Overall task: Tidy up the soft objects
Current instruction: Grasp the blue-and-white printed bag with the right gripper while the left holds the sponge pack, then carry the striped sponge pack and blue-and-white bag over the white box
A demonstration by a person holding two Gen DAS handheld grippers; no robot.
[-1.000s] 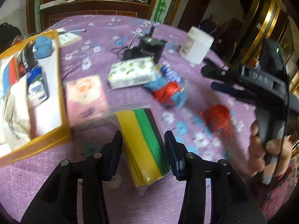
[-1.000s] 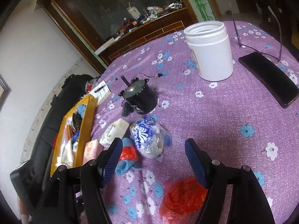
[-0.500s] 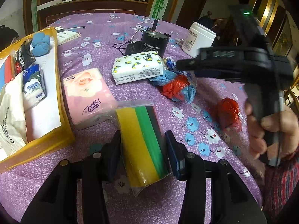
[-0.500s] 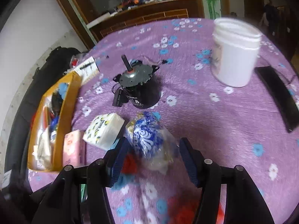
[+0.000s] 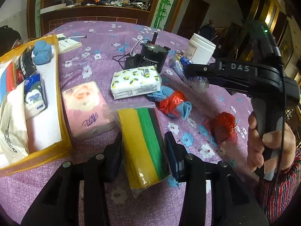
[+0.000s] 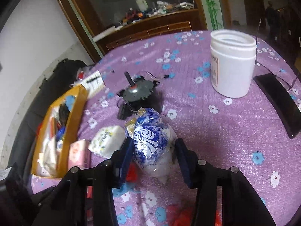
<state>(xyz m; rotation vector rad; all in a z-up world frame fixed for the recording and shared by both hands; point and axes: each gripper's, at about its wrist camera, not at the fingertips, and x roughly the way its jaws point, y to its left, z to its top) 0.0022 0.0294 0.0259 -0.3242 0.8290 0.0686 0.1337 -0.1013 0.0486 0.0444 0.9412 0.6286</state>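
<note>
Right wrist: motor (image 6: 138, 94) behind blue-printed bag (image 6: 150, 141)

Your clear zip bag of yellow, green and black sponge strips (image 5: 144, 143) lying lengthwise on the purple cloth, your blue-and-white printed plastic bundle (image 6: 150, 143) beside the lemon-print tissue pack (image 5: 135, 82) — pink tissue pack (image 5: 86, 109) just beside the yellow-rimmed pouch (image 5: 56, 86), red crumpled bag (image 5: 224, 127) apart.

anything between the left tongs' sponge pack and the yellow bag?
Mostly clear. The sponge pack sits in the left tongs; only the pink tissue pack lies toward the yellow bag, beside its rim.
</note>
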